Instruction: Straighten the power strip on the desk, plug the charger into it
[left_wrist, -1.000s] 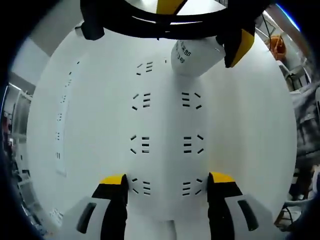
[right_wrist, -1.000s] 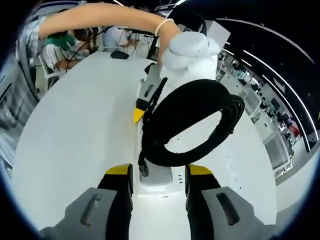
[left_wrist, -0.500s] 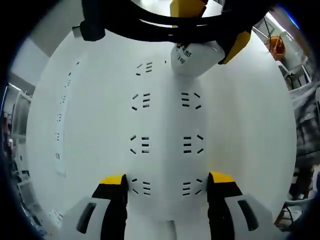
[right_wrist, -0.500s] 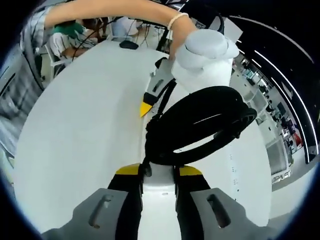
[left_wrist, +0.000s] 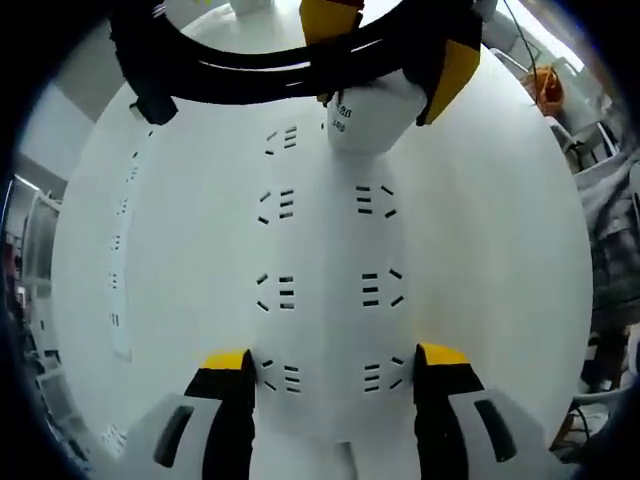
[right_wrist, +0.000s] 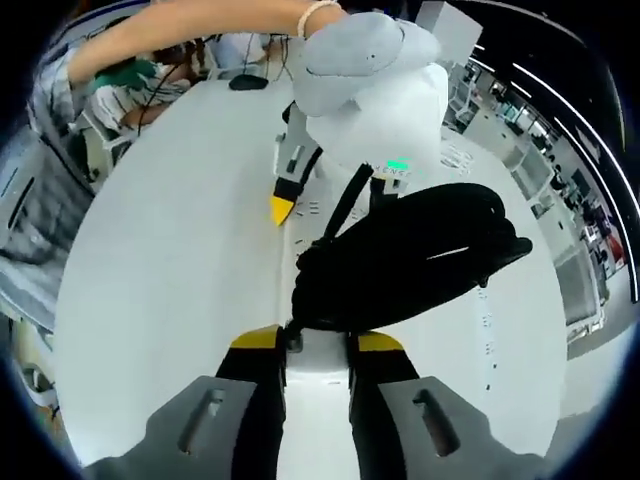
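Note:
The white power strip (left_wrist: 330, 250), with two columns of sockets, lies flat on the white desk (left_wrist: 500, 260). My left gripper (left_wrist: 335, 362) is shut on its near end, one yellow-tipped jaw on each long side. My right gripper (right_wrist: 315, 345) is shut on the white charger (right_wrist: 317, 370), whose black cable (right_wrist: 410, 260) is bundled in a coil above the jaws. In the left gripper view the charger (left_wrist: 365, 115) hangs over the strip's far sockets, with the right gripper (left_wrist: 385, 50) around it and the cable (left_wrist: 250, 75) draped across. The left gripper (right_wrist: 290, 205) shows in the right gripper view, on the strip (right_wrist: 312, 208).
A narrow white slotted bar (left_wrist: 120, 290) lies on the desk beside the strip. Bare desk (right_wrist: 150, 260) stretches to one side. A person's arm (right_wrist: 200, 30) reaches over it. People sit at the far end (right_wrist: 130, 85), near a small black object (right_wrist: 245, 82).
My right gripper's jaws have shut on the charger. It has carried the charger and cable a little farther along over the strip's far sockets. The left gripper has kept still.

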